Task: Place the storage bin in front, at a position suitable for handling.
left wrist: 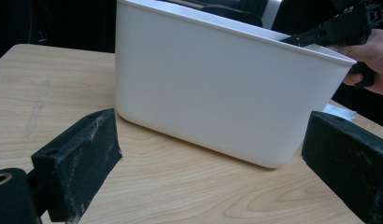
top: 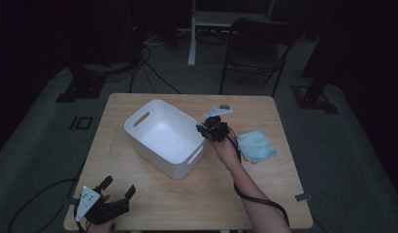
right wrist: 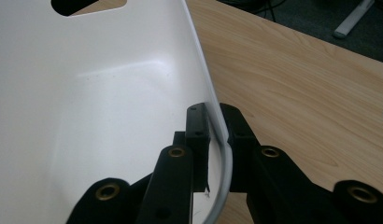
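Two items near your bin (top: 165,138): cloth (top: 256,145) right, chair (top: 257,48) beyond desk (top: 153,204). Right fingers (right wrist: 217,135) pinch bin rim; left gripper (top: 118,189) spread wide, empty.

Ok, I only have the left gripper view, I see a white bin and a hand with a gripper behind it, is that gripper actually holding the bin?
Observer: Yes. In the right gripper view the right gripper is shut on the white bin, one jaw inside the wall and one outside.
Operator: Anything in the bin?
Observer: The high view shows nothing inside it.
Operator: What's that pale thing past the bin's corner?
Observer: A folded light blue cloth lying on the table, beside the right hand.
Operator: And my own gripper?
Observer: The left gripper is at the table's near left corner, jaws open, apart from the bin.
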Action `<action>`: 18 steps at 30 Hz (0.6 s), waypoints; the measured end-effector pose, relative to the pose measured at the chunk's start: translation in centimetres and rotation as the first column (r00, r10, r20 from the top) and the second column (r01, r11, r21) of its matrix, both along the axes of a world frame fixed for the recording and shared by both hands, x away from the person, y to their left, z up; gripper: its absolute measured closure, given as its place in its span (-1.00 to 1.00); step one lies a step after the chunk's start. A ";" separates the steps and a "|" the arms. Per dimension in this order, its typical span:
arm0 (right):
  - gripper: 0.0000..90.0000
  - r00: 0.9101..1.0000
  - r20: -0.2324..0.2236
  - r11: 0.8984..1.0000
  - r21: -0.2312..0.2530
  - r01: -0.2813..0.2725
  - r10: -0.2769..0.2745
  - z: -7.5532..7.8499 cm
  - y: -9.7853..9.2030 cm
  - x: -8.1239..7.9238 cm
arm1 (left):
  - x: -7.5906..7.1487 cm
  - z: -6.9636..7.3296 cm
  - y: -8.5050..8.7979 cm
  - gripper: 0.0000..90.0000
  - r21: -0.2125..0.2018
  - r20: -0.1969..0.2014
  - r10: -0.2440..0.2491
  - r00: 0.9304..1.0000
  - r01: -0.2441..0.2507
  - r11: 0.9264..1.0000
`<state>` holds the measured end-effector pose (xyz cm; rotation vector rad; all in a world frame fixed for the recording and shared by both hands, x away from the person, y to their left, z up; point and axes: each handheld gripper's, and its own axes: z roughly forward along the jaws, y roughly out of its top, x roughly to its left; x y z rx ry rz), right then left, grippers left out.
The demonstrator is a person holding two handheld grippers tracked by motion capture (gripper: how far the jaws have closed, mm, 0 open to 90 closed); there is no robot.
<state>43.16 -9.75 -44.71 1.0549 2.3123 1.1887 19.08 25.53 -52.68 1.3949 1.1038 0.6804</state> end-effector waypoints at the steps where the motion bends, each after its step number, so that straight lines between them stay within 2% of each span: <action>1: 0.84 1.000 -0.001 1.000 0.000 0.000 0.000 0.0 -0.2 -0.1 | 0.0 0.0 0.0 -0.90 -0.003 0.002 0.000 1.000 0.000 1.000; 8: 0.84 1.000 -0.001 1.000 0.000 -0.004 0.004 0.0 -1.0 -0.8 | 0.0 0.0 -0.2 -0.90 0.013 -0.005 0.009 1.000 -0.009 1.000; 11: 0.84 1.000 0.002 1.000 0.001 -0.004 0.004 -0.1 -1.5 -1.3 | 0.1 0.0 -0.3 -0.90 0.002 -0.003 -0.010 1.000 0.010 1.000; 18: 0.84 1.000 -0.001 1.000 0.001 -0.007 0.007 -0.1 -2.6 -2.3 | 0.1 -0.1 -0.6 -0.90 0.017 0.010 -0.033 0.999 0.033 0.999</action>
